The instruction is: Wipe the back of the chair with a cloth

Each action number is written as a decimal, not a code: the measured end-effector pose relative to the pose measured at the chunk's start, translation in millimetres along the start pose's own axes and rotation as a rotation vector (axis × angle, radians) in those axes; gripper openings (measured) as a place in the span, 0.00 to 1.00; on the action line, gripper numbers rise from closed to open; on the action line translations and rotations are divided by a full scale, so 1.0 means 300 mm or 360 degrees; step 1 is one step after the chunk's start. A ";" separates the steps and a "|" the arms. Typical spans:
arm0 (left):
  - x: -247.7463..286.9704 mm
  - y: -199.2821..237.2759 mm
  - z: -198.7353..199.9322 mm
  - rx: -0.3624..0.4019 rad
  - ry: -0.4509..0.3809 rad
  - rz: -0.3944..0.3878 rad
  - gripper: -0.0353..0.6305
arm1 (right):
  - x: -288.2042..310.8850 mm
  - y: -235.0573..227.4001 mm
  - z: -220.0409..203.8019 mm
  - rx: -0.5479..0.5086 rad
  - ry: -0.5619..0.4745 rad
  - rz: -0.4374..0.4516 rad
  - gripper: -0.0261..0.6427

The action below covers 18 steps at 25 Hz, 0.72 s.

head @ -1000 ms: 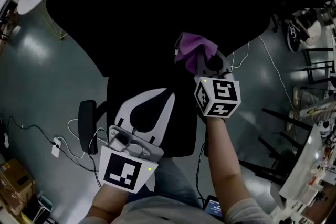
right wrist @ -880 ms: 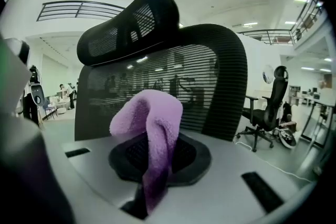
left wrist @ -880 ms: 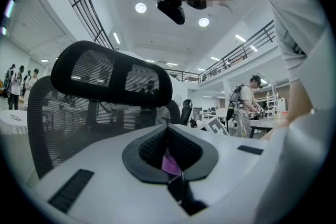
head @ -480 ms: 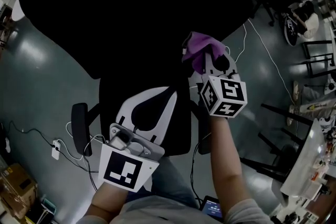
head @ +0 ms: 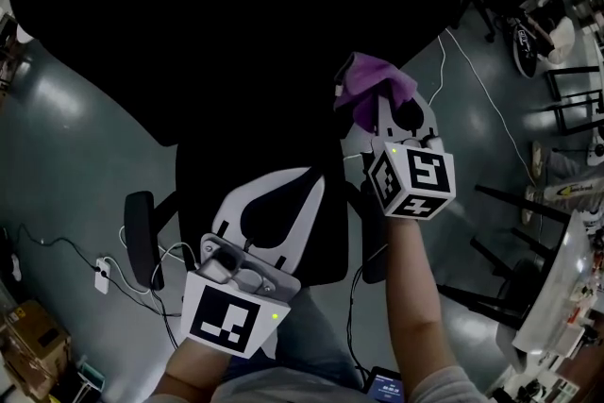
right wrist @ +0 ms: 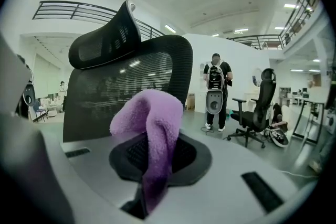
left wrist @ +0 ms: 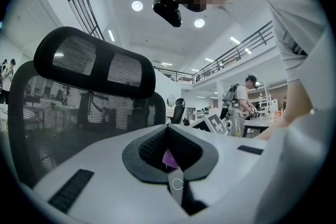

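A black mesh office chair, its back seen from above, fills the upper head view. My right gripper is shut on a purple cloth, held against the right edge of the chair's back. In the right gripper view the cloth hangs bunched from the jaws, with the mesh back and headrest just behind. My left gripper sits lower over the seat, jaws together with nothing between them. The left gripper view shows the back and headrest at left.
A white power strip with cables lies on the grey floor at left. Black stands and a cluttered table are at right. A second office chair and a standing person are farther off.
My right gripper has slid to the right and slightly down with the cloth, along the chair's back. The left gripper has dropped a little. The chair sits further left in view.
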State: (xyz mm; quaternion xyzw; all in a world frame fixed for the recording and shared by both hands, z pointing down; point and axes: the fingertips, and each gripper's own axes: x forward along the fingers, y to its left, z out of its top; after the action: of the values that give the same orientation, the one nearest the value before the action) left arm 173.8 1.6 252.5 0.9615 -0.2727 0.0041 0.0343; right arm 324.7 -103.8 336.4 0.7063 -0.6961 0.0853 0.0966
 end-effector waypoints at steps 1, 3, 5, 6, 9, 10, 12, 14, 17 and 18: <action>-0.004 0.001 -0.012 0.0003 0.0003 -0.0001 0.07 | -0.002 0.003 0.001 0.0001 -0.0015 -0.0001 0.11; -0.010 0.009 -0.036 0.0014 0.0010 0.0001 0.07 | -0.002 0.010 0.000 0.0000 -0.0039 -0.0001 0.11; -0.014 0.021 -0.060 0.0015 0.0016 0.0010 0.07 | 0.005 0.020 -0.016 -0.0003 -0.0040 0.0003 0.11; -0.016 0.025 -0.070 0.0009 0.0016 0.0014 0.07 | 0.007 0.024 -0.031 -0.0007 -0.0034 0.0006 0.11; -0.022 0.023 -0.093 0.0000 0.0013 0.0010 0.07 | 0.001 0.033 -0.081 -0.0027 -0.0012 0.0012 0.11; -0.024 0.023 -0.100 0.0001 0.0013 0.0005 0.07 | -0.002 0.035 -0.093 -0.0036 -0.0007 0.0009 0.11; -0.030 0.028 -0.112 -0.0001 0.0010 -0.0003 0.07 | -0.003 0.038 -0.112 -0.0054 -0.0003 0.0001 0.11; -0.037 0.037 -0.122 -0.0007 0.0005 -0.0005 0.07 | -0.002 0.041 -0.118 -0.0057 -0.0005 -0.0002 0.11; -0.050 0.049 -0.132 -0.0006 -0.0002 -0.0005 0.07 | -0.002 0.040 -0.113 -0.0024 -0.0012 -0.0004 0.11; -0.055 0.053 -0.134 -0.0003 -0.0006 -0.0004 0.07 | -0.003 0.040 -0.110 -0.0025 -0.0015 -0.0010 0.11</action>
State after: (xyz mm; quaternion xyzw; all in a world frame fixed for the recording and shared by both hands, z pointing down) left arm 151.8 -0.4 293.0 0.9618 -0.2717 0.0019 0.0345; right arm 313.3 -94.7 368.4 0.7081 -0.6949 0.0763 0.0991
